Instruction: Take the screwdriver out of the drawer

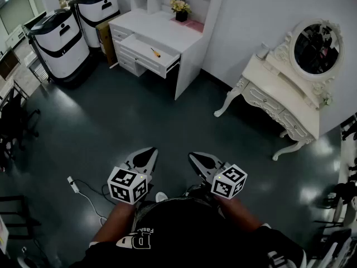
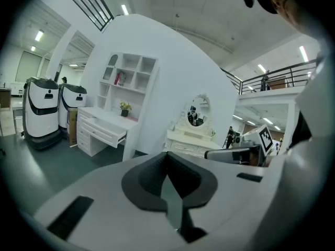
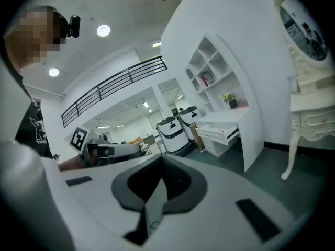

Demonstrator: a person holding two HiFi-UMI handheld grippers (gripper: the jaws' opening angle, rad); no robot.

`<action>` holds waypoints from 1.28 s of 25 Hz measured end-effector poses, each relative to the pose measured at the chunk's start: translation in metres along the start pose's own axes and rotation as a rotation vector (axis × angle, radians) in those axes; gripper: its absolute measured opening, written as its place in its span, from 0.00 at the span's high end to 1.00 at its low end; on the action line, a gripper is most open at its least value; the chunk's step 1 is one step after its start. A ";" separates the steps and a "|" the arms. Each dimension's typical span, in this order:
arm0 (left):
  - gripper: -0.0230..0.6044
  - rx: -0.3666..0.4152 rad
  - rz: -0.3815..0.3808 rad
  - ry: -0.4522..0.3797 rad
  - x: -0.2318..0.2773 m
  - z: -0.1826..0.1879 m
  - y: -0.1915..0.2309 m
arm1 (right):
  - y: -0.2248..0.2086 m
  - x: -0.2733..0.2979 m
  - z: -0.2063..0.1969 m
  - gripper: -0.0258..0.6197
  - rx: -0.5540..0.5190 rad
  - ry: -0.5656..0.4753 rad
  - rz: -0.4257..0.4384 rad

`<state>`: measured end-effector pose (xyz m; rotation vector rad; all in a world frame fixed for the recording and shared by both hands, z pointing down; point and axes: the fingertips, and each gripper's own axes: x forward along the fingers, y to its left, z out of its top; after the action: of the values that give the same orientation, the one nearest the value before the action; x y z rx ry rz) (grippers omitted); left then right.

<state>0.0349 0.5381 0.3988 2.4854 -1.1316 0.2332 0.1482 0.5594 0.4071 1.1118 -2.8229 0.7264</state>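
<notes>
A screwdriver (image 1: 155, 52) with a yellow handle lies in the open drawer (image 1: 146, 50) of a white desk (image 1: 167, 31) far across the dark floor. Both grippers are held low in front of the person, well short of the desk. My left gripper (image 1: 149, 152) has its jaws together with nothing between them. My right gripper (image 1: 196, 157) is likewise shut and empty. The left gripper view looks along its closed jaws (image 2: 168, 174) toward the desk and the pulled-out drawer (image 2: 107, 134). The right gripper view shows its closed jaws (image 3: 158, 181) and the same drawer (image 3: 224, 134) in the distance.
Two white and black machines (image 1: 58, 38) stand left of the desk. An ornate white dressing table (image 1: 281, 96) with an oval mirror stands at the right. A flower pot (image 1: 180, 8) sits on the desk. A white plug with cable (image 1: 74, 184) lies on the floor; black chairs (image 1: 11, 121) line the left edge.
</notes>
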 end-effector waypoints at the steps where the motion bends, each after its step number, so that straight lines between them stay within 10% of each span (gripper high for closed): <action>1: 0.94 0.000 0.001 0.001 0.000 0.000 0.001 | 0.000 0.001 0.001 0.95 0.000 0.001 0.000; 32: 0.94 -0.084 -0.015 0.016 -0.020 -0.021 0.025 | 0.029 0.035 -0.009 0.95 -0.042 0.058 0.020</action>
<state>0.0030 0.5454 0.4187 2.4133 -1.0933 0.1972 0.1017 0.5593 0.4100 1.0406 -2.7909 0.6856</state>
